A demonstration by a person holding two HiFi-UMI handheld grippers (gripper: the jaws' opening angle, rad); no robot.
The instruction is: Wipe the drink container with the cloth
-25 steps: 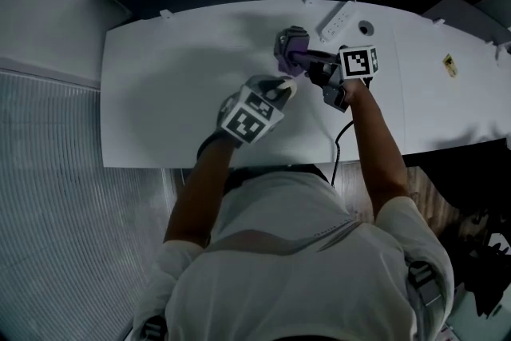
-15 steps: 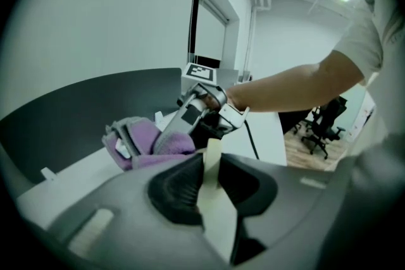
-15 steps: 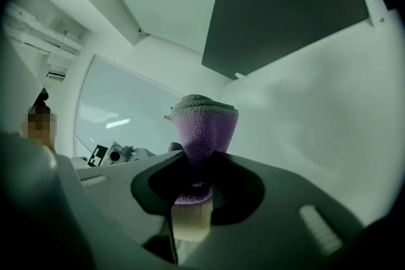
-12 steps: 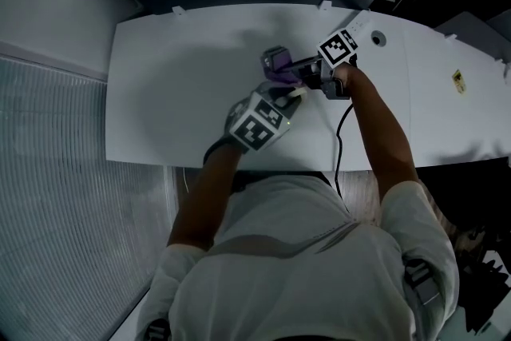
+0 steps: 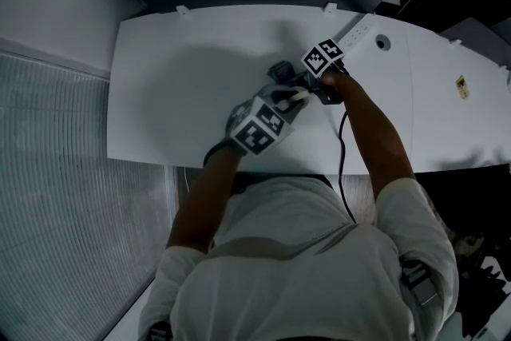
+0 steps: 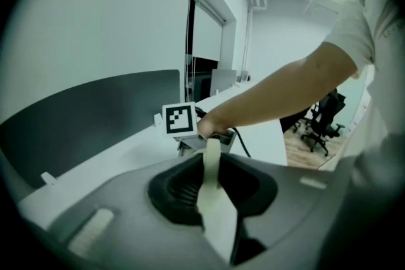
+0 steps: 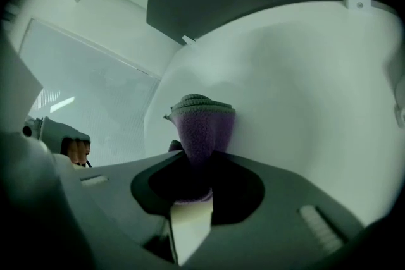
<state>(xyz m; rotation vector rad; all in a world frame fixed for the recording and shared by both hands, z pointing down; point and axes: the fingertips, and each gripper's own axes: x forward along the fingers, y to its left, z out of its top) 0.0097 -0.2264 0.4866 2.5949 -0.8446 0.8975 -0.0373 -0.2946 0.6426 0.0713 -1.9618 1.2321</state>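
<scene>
Two grippers are meeting over the white worktop (image 5: 184, 92), near its far edge. The right gripper (image 7: 193, 190) is clamping one folded purple cloth (image 7: 202, 126), which is sticking out past its jaws. The left gripper (image 6: 212, 150) is pointing at it from just beside, with its jaws sitting together and nothing showing between them. One power strip (image 5: 357, 32) is lying behind them. One black cable (image 5: 343, 148) is hanging over the near edge. No view is showing the drink container clearly.

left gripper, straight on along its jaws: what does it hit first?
The right gripper: its body just below the marker cube, with the person's hand gripping it right behind. Nothing shows in between, though depth is hard to judge.
</scene>
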